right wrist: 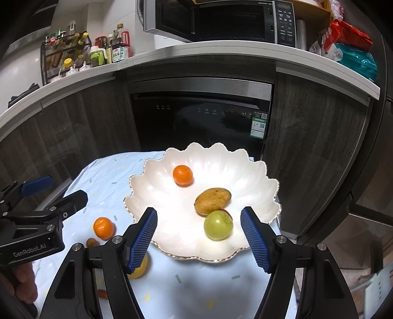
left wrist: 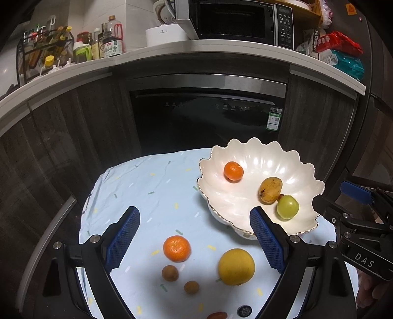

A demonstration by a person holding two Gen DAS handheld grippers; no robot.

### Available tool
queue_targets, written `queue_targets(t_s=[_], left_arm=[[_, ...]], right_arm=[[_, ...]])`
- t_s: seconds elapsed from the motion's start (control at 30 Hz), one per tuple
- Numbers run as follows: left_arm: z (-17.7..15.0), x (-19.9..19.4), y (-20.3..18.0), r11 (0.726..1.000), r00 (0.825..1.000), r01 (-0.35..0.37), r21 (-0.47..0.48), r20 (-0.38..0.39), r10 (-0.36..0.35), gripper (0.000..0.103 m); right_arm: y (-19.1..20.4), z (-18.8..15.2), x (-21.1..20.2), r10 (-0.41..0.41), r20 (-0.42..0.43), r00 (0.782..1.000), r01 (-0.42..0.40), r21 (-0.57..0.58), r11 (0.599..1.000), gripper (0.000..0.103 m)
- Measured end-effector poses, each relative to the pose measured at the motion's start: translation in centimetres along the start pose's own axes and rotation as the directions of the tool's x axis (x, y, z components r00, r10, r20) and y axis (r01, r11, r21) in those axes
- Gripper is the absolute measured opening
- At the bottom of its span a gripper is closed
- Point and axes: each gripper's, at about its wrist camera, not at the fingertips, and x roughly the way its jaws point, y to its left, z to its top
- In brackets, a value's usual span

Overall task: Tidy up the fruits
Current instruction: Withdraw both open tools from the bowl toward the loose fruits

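Observation:
A white scalloped bowl stands on the pale blue cloth and holds a tangerine, a small mango and a green apple. On the cloth in front of it lie another tangerine, a yellow orange, two small brown fruits, a dark berry and a small red fruit. My left gripper hovers open above the loose fruit. My right gripper hovers open over the bowl's near rim, empty.
The cloth-covered table faces a dark dishwasher front under a counter. On that counter are a bottle rack, a microwave and snack bags. A hand holds the left gripper.

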Motion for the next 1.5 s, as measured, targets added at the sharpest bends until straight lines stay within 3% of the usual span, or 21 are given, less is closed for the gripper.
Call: queue_targets(t_s=[1.5], left_arm=[[-10.1, -2.0, 2.1, 0.999, 0.996, 0.016, 0.031, -0.094, -0.013, 0.091]], right_arm=[[5.2, -6.7, -0.2, 0.051, -0.091, 0.995, -0.062, -0.125, 0.990, 0.071]])
